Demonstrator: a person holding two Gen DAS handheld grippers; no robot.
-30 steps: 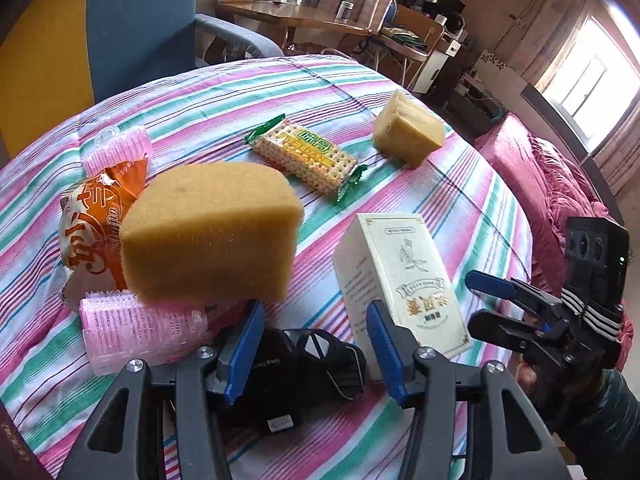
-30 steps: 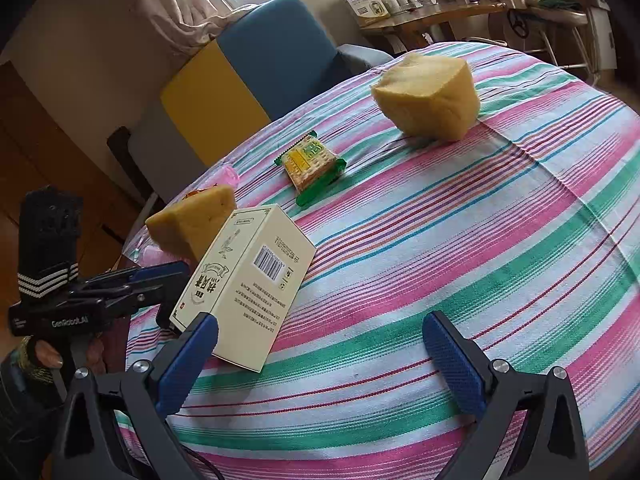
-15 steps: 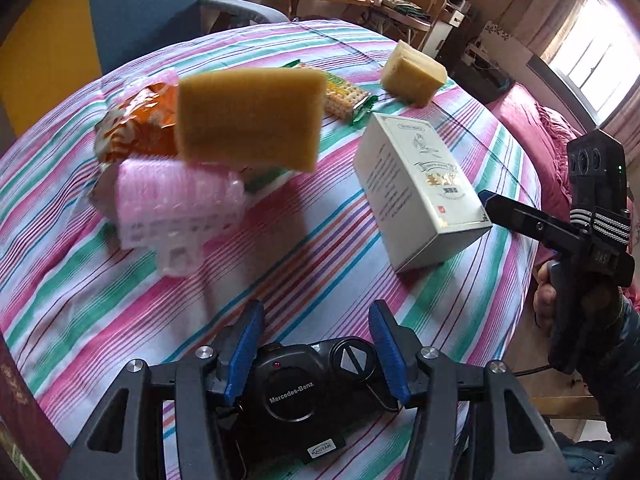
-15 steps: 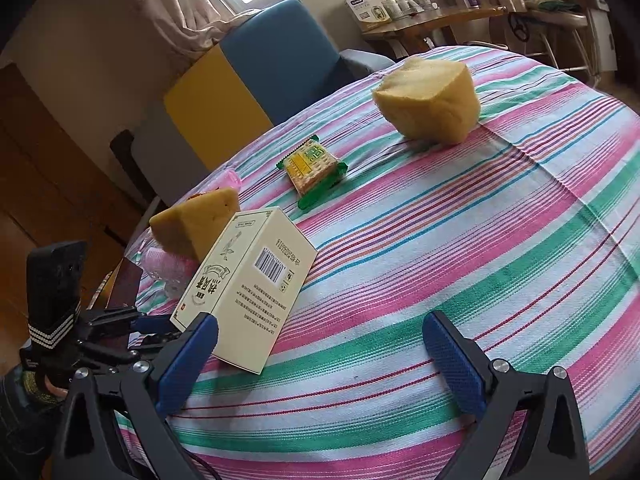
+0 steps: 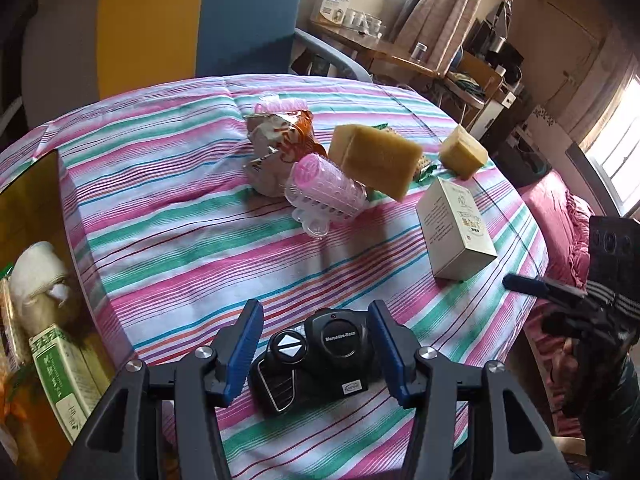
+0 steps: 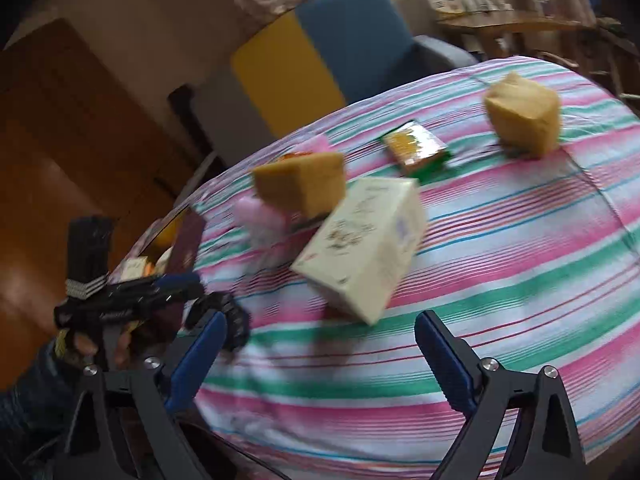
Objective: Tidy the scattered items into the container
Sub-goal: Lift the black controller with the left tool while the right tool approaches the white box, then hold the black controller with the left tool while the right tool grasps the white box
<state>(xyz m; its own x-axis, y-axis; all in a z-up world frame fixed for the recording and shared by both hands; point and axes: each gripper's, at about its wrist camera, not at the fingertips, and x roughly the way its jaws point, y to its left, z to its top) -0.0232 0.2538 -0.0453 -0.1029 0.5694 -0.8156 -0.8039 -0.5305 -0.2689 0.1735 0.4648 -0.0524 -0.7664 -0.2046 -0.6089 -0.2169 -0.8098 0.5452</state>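
Observation:
My left gripper [image 5: 316, 354] is shut on a black toy-car remote [image 5: 320, 356], jaws closing a touch tighter, just right of the open container [image 5: 60, 200]. My right gripper [image 6: 320, 360] is open, its jaws closing with nothing between them; a cream carton [image 6: 360, 244] lies tilted just ahead of it. On the striped cloth lie a large sponge [image 5: 376, 160], a small sponge [image 5: 462, 152], pink hair rollers [image 5: 324, 192], an orange snack bag [image 5: 280, 148] and a biscuit packet [image 6: 416, 148]. The right wrist view is blurred.
The container holds a white bundle [image 5: 36, 276] and a green-and-white box [image 5: 68, 380]. A blue and yellow armchair [image 6: 320, 64] stands behind the round table [image 6: 520, 320]. A cluttered desk [image 5: 400, 52] is at the back. A hand [image 6: 100, 344] grips the left tool.
My left gripper carried the remote back and leftward from the pile, and the container came into view. My right gripper rolled, moved nearer the carton, and its jaws narrowed.

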